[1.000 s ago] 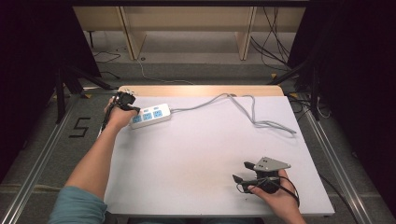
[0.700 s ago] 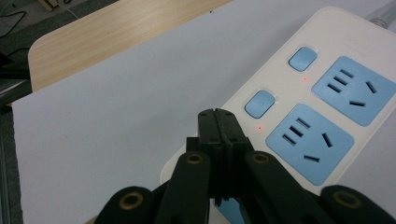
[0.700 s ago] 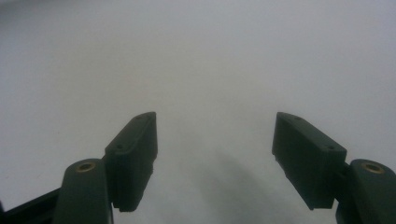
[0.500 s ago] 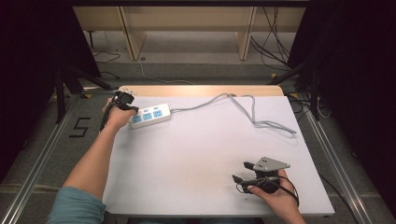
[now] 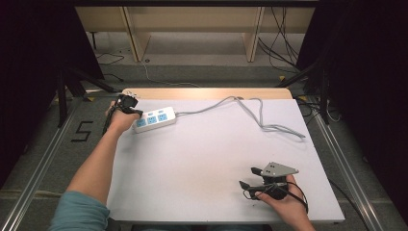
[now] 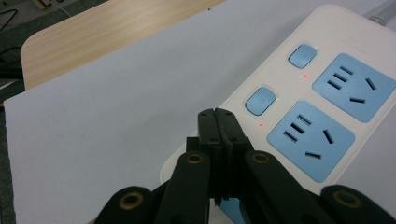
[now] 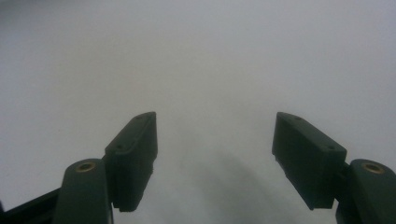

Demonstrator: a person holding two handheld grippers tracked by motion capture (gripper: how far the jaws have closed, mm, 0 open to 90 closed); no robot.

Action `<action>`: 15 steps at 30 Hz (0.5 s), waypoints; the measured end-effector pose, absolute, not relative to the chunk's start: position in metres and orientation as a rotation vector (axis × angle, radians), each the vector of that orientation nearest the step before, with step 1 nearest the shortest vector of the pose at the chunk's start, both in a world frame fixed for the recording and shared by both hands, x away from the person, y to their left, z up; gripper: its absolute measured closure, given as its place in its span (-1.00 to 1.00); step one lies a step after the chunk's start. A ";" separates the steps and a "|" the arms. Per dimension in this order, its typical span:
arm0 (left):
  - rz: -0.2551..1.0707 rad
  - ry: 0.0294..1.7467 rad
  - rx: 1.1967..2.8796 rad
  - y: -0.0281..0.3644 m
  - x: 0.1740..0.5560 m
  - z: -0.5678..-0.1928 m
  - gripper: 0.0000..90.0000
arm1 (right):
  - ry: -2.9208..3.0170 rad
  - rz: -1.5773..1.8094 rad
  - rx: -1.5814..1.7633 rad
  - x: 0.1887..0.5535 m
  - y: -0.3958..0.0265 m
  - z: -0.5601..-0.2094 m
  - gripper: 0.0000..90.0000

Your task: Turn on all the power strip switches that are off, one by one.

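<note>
Your table [image 5: 202,168] carries a white sheet, with a strip of pale wood [image 5: 207,93] bare along its far edge. Beyond it you see a light wooden shelf unit [image 5: 192,24] over a grey floor [image 5: 192,72] strewn with cables [image 5: 284,53]. Black curtains [image 5: 33,57] hang at both sides, metal rails [image 5: 38,168] flank you, and a "5" [image 5: 82,131] marks the floor.

Glossy white plastic power strip [image 6: 299,93], matt table sheet [image 6: 116,116].

Left hand-held gripper [image 6: 218,116]: black jaws, brass-ringed screws. Right hand-held gripper [image 7: 215,154]: black blocky pads, grey three-cornered plate [image 5: 278,169], looping black cable [image 5: 299,191]. Teal sleeve [image 5: 77,214] on left arm.
</note>
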State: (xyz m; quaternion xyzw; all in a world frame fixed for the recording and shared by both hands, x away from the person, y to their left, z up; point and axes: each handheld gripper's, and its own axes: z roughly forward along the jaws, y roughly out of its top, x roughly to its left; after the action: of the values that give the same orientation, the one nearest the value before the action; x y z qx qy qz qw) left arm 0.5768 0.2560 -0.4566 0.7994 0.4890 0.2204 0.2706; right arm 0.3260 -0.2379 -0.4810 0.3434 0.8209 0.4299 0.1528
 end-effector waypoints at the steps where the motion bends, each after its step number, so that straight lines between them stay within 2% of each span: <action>1: 0.593 1.316 2.154 0.256 0.577 -0.457 1.00 | 2.354 1.234 0.985 0.326 -0.238 -0.481 -0.29; 15: 0.582 1.307 2.148 0.258 0.577 -0.458 1.00 | 2.351 1.235 0.983 0.326 -0.238 -0.481 -0.29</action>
State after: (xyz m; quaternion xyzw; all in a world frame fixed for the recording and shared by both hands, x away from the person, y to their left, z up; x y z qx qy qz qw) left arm 0.5768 0.2581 -0.4582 0.7999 0.4865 0.2166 0.2767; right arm 0.3259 -0.2381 -0.4808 0.3430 0.8203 0.4310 0.1541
